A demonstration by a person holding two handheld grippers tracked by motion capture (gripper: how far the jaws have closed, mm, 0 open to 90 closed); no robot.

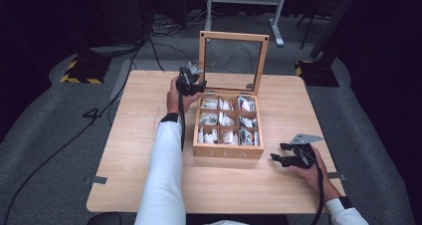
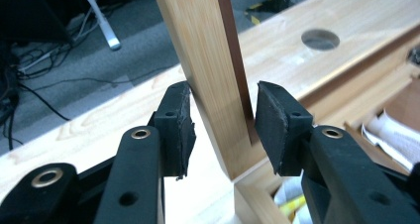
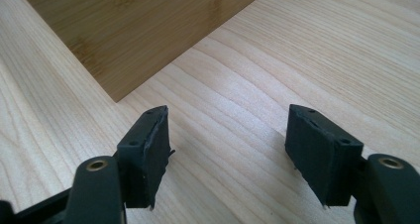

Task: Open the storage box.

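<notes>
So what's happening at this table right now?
A person works a wooden tea box with a gripper in each hand. The left gripper is closed around the left upright of the raised glass lid, near its hinge, with the lid standing open. The compartments hold tea bags. The right gripper rests on the table beside the box's right front corner, jaws open and holding nothing.

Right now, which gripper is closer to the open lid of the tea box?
Left. The left gripper straddles the side rail of the upright lid, near its hinge. The right gripper rests on the table, off the box's front right corner, jaws open and empty.
</notes>
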